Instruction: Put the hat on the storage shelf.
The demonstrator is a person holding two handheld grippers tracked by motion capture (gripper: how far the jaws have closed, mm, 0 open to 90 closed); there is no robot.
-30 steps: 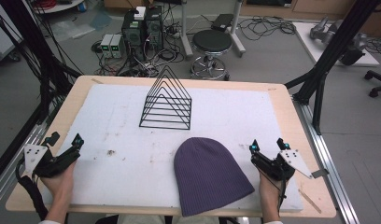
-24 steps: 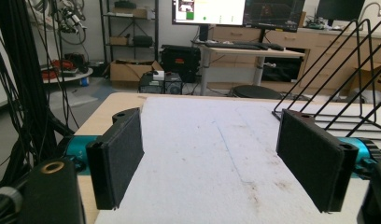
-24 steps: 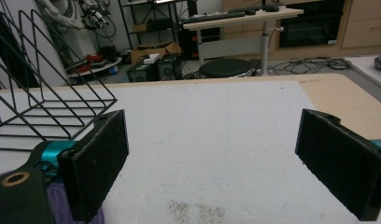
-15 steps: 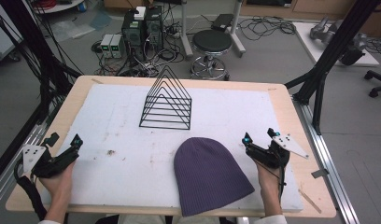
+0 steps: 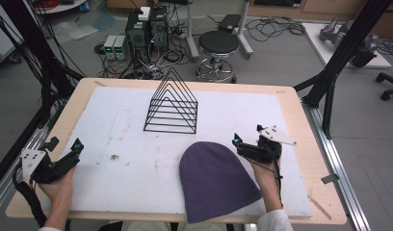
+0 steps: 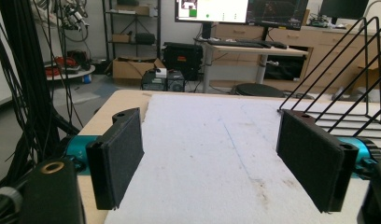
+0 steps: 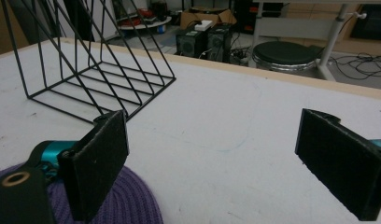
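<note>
Ribbed purple knit beanie (image 5: 216, 180), matt black wire rack (image 5: 171, 103), rough white mat (image 5: 112, 134), pale wooden table (image 5: 300, 125).

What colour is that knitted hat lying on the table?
Purple, with a ribbed knit; the hat shows best in the high view.

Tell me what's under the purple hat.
The purple hat lies flat on the white mat that covers the wooden table. Around its edges there is only mat; whatever might sit beneath the knit itself is covered.

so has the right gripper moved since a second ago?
Yes. The right gripper has shifted inward and up the table, from near the right edge to beside the purple beanie, nearer the wire rack.
</note>
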